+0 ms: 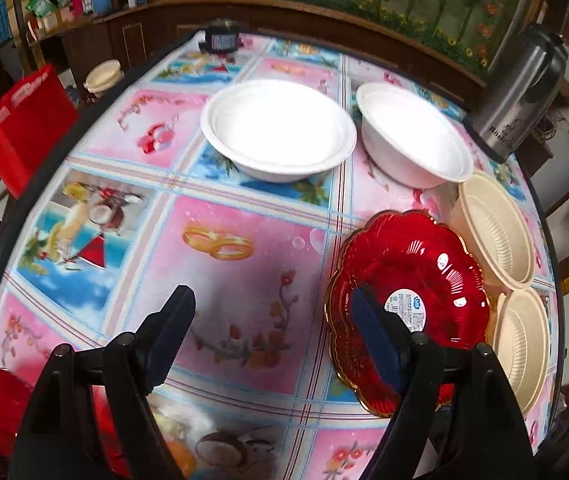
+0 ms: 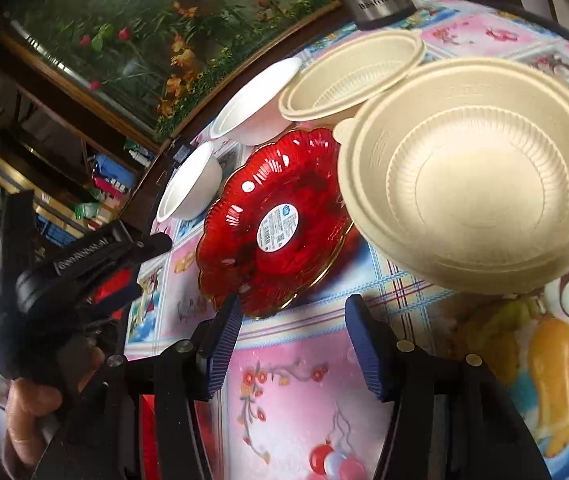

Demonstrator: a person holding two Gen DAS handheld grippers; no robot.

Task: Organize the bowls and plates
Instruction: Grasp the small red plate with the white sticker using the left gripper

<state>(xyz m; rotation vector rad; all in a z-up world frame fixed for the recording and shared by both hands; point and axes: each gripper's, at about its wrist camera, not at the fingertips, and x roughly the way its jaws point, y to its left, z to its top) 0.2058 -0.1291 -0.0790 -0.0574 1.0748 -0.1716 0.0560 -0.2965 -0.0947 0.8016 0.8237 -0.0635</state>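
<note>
A red scalloped plate [image 1: 408,292] with a round label lies on the table; it also shows in the right wrist view [image 2: 272,220]. Two white bowls [image 1: 278,130] [image 1: 412,134] stand behind it. Two cream ribbed bowls [image 1: 496,226] [image 1: 524,340] stand to its right, large in the right wrist view [image 2: 472,180] [image 2: 352,76]. A second red plate [image 1: 0,412] lies at the near left edge. My left gripper [image 1: 272,336] is open and empty above the tablecloth, its right finger over the plate's rim. My right gripper [image 2: 292,344] is open and empty, just short of the red plate.
A steel thermos [image 1: 520,92] stands at the table's far right. A dark jar [image 1: 222,38] sits at the far edge. A red bag [image 1: 24,120] hangs off the table's left side. The round table [image 1: 212,240] has a patterned pink and blue cloth.
</note>
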